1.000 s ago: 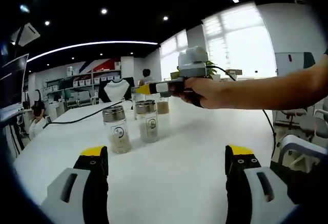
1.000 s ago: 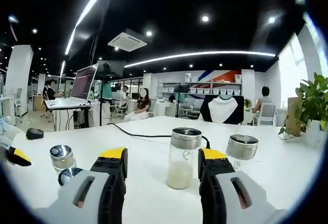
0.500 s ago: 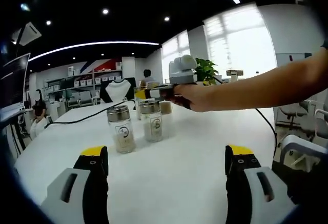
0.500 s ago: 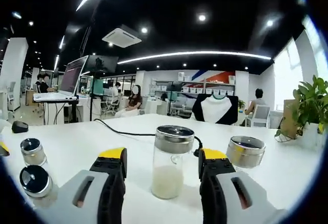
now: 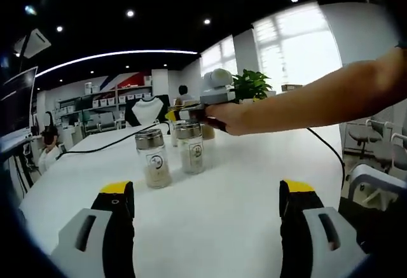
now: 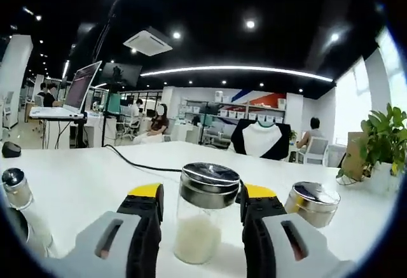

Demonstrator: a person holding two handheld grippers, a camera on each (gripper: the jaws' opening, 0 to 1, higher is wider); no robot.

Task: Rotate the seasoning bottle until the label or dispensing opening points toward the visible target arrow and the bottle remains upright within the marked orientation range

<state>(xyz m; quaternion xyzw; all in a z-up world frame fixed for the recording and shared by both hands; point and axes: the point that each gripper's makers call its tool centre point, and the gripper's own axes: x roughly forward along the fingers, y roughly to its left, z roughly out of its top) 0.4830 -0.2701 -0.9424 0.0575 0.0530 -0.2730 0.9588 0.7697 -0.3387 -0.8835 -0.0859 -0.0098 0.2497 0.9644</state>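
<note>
My right gripper (image 6: pixel 200 217) brackets the upright seasoning bottle (image 6: pixel 203 221) on the white surface (image 6: pixel 95 170), jaws open and not visibly clamped; my left gripper (image 5: pixel 206 211) hangs open, well back; I judge rotation not begun; no arrow visible.

The right gripper (image 6: pixel 198 196) straddles an upright bottle (image 6: pixel 205 221) — jaws open, one each side. A second bottle (image 6: pixel 313 204) stands right; another (image 6: pixel 15 187) far left, on the table (image 6: pixel 89 176).
</note>
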